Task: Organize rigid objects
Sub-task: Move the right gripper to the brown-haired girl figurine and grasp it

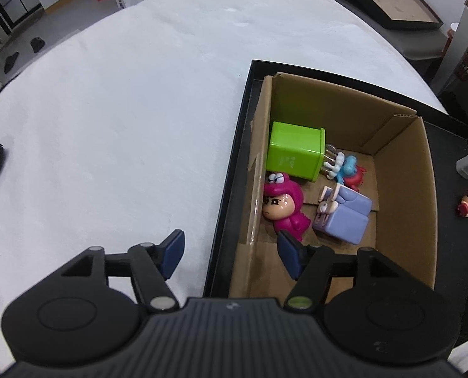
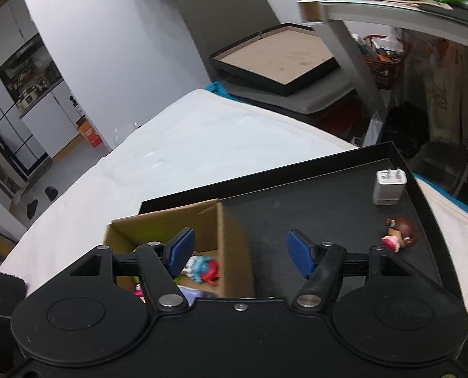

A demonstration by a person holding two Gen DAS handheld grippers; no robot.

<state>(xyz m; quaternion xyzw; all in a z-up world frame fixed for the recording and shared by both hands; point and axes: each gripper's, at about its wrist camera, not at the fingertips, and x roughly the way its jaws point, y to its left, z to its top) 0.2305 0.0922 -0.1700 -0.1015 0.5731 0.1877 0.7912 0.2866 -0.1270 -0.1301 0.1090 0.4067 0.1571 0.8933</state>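
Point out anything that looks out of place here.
Two items sit loose on the black tray, outside the cardboard box holding the other toys: a white charger and a brown-haired figurine lying on its side.

- The white tablecloth [image 1: 123, 100] looks like soft, matt cloth with a slightly fuzzy surface.
- The black tray [image 2: 312, 195] has a smooth, matt finish.
- The cardboard box [image 1: 401, 189] is brown corrugated paper, dull and a little rough.
- The pink figurine [image 1: 284, 208] is glossy plastic.
- The green container [image 1: 293, 148] is smooth plastic with a soft shine.
- The lilac charger [image 1: 347, 217] is smooth, satin plastic.
- The white charger [image 2: 388, 187] is smooth plastic with metal prongs.
- The blue pads [image 2: 300, 253] seem matt and rubbery.
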